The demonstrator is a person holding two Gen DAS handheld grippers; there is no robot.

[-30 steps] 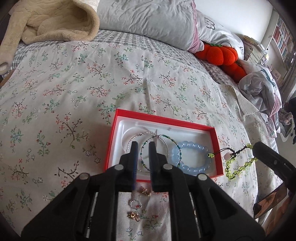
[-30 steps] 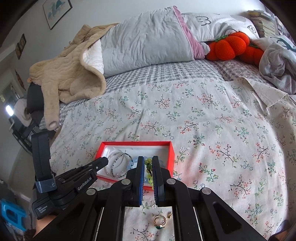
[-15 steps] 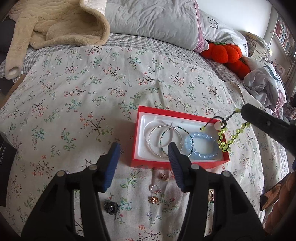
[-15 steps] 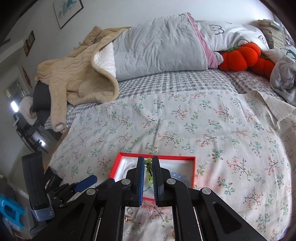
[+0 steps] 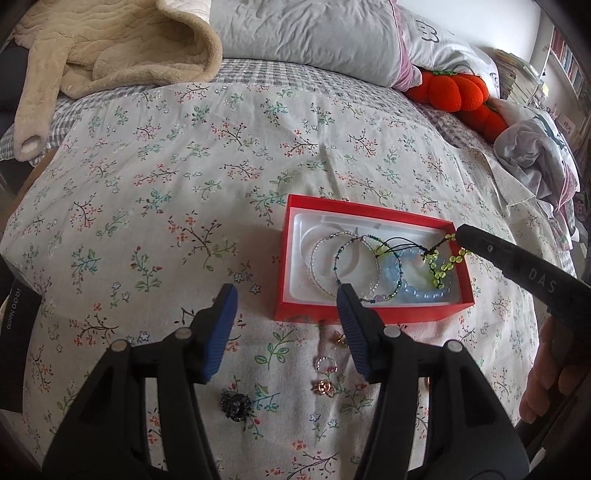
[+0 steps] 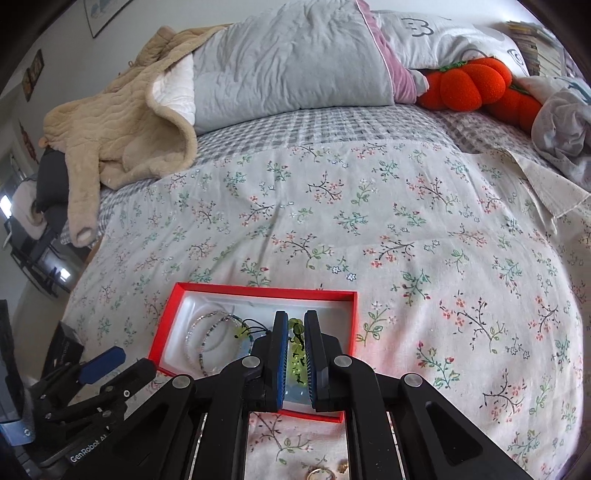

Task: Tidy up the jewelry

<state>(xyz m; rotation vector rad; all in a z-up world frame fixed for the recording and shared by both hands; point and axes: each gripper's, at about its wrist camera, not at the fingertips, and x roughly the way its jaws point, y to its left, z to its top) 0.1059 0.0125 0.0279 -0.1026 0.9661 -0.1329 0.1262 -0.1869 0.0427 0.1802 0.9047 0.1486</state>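
A red jewelry box (image 5: 369,316) with a white liner lies on the floral bedspread; it also shows in the right wrist view (image 6: 258,290). Inside lie two thin beaded bangles (image 5: 345,264) and a pale blue bead bracelet (image 5: 424,295). My right gripper (image 6: 295,354) is shut on a yellow-green bead bracelet (image 5: 441,267) with black cord, holding it low over the box's right end. My left gripper (image 5: 286,321) is open and empty, just in front of the box. Small rings and charms (image 5: 325,376) and a dark brooch (image 5: 236,405) lie on the bedspread before the box.
A beige fleece garment (image 5: 110,48) and grey pillows (image 5: 314,33) lie at the bed's head. Orange pumpkin plushes (image 5: 458,92) and crumpled clothes (image 5: 535,155) sit at the right. A gold ring (image 6: 319,473) lies near the bed's front edge. A black box (image 5: 14,343) stands at the left.
My left gripper has opened and drawn back from the box. My right gripper has carried the green bracelet from beside the box to low over its right end.
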